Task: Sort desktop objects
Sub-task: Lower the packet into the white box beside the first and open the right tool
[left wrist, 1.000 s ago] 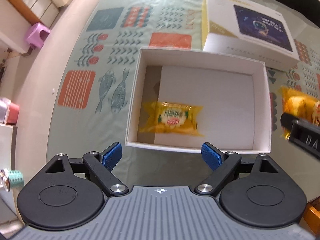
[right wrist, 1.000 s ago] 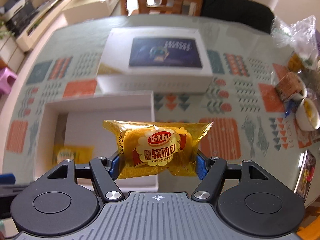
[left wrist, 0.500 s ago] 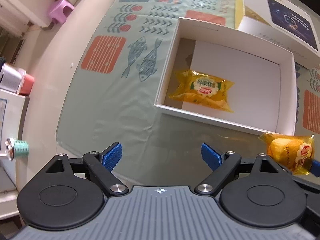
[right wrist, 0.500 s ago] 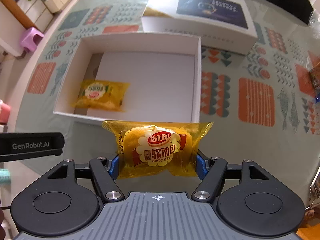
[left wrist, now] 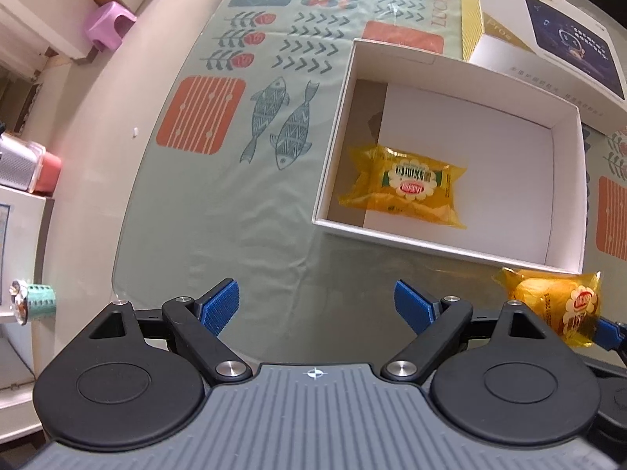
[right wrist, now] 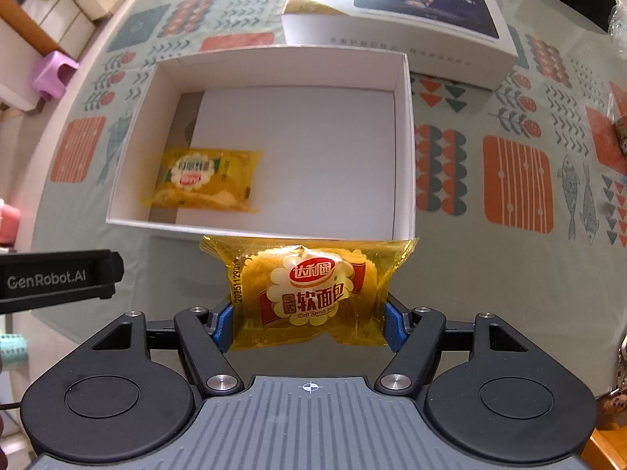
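Observation:
A white open box [right wrist: 403,74] stands on the patterned table; it also shows in the left wrist view [left wrist: 564,125]. One yellow bread packet [right wrist: 200,180] lies inside it at the near left, also seen in the left wrist view [left wrist: 407,190]. My right gripper [right wrist: 309,327] is shut on a second yellow bread packet [right wrist: 309,290], held just in front of the box's near wall; this packet shows in the left wrist view [left wrist: 556,305]. My left gripper [left wrist: 317,305] is open and empty, over the table left of the box's near corner.
A closed white box with a dark picture [right wrist: 411,8] lies behind the open box, also in the left wrist view [left wrist: 548,27]. The table's left edge [left wrist: 129,203] curves near my left gripper. A purple stool [left wrist: 109,25] stands on the floor.
My right gripper has carried its packet from behind the open box to just before its near wall. My left gripper has drawn back and to the left, away from the box.

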A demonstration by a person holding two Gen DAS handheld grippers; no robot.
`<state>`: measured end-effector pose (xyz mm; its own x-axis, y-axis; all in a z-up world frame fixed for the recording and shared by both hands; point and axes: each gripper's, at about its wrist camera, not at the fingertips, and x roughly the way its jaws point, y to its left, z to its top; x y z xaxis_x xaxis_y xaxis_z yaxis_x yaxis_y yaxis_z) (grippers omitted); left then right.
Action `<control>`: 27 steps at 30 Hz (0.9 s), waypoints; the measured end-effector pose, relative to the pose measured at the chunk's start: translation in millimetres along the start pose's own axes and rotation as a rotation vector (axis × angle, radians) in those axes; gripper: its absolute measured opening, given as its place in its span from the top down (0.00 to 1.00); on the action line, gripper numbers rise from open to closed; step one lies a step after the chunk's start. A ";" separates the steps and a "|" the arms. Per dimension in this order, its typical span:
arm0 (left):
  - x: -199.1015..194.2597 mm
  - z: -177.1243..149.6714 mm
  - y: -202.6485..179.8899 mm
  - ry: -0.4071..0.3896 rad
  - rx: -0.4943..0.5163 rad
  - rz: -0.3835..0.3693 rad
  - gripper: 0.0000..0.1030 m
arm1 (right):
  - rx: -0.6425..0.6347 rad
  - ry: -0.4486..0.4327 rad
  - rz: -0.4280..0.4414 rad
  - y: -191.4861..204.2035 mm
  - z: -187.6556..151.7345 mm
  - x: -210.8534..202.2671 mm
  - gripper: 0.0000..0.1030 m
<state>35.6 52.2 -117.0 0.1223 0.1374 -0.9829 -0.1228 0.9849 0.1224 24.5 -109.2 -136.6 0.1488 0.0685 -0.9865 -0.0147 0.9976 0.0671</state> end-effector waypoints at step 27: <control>29.6 66.3 11.3 0.046 0.103 -0.001 0.00 | 0.009 -0.016 -0.165 7.5 65.7 101.3 0.32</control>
<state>103.1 74.4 -135.7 0.0764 0.1336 -0.9881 -0.0206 0.9910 0.1324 104.5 -94.6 -226.3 0.1646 -0.0965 -0.9816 0.0200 0.9953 -0.0945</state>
